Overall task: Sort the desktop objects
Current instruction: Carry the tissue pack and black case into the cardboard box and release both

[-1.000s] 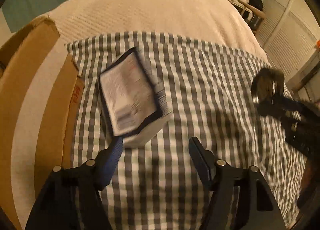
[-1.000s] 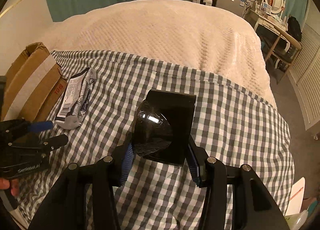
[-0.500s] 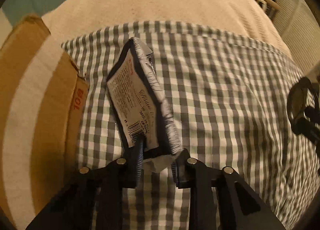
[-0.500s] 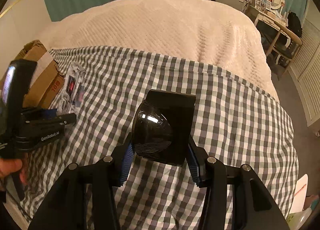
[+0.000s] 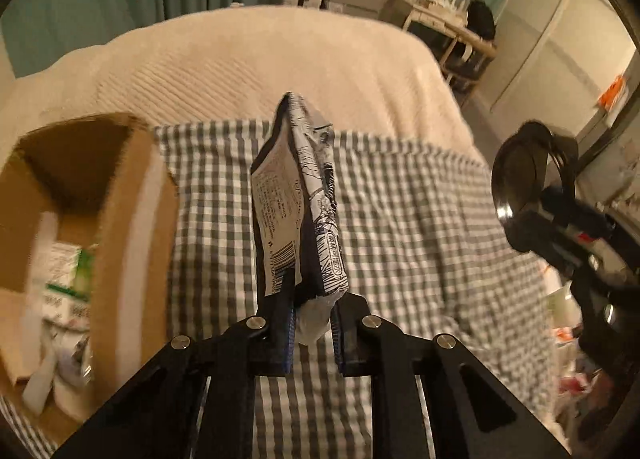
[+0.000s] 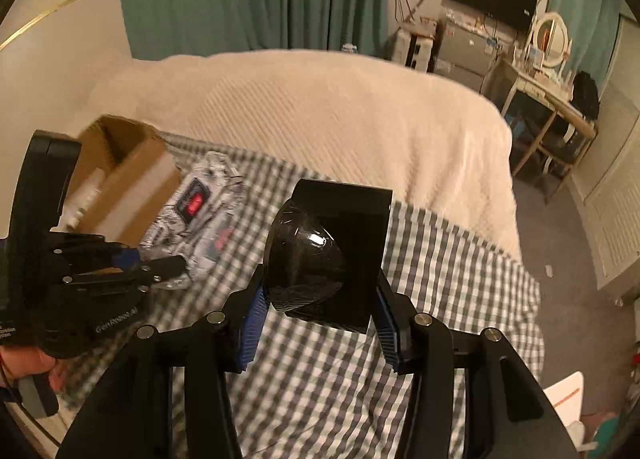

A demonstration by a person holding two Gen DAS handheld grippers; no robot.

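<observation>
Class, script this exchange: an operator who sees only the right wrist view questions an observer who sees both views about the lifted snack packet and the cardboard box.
Operator: I only see the packet's patterned front. What's on its other side?
Observer: The snack packet has a white back panel with small print and a barcode near its lower end.
Operator: What's inside the box?
Observer: The cardboard box holds a green-and-white carton, with other pale items below it too blurred to name.
</observation>
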